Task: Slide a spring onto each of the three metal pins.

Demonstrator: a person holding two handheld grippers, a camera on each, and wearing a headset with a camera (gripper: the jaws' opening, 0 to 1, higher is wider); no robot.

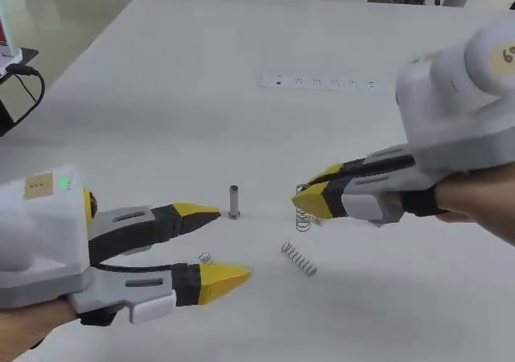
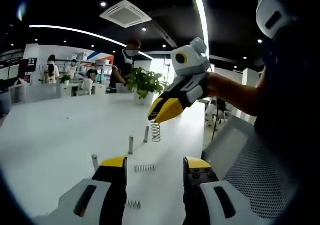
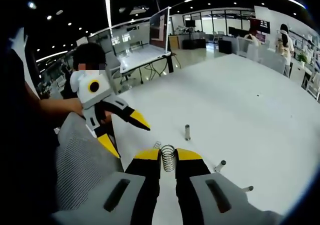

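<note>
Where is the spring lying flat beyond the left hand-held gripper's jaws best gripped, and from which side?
Grip the lying spring across its coils near one end, from above, with the open left hand-held gripper. It lies on its side, so both flanks are free, leaving the other end for a pin.

We work at a broad white tabletop (image 1: 241, 64) with a flat white socket strip (image 1: 318, 81) on it. Overhead, the dark ceiling carries a square white air vent (image 2: 125, 13) and a long curved light strip (image 2: 75, 32). A leafy green potted plant (image 2: 145, 82) stands at the table's far end, a grey mesh chair (image 2: 250, 170) beside the table.
</note>
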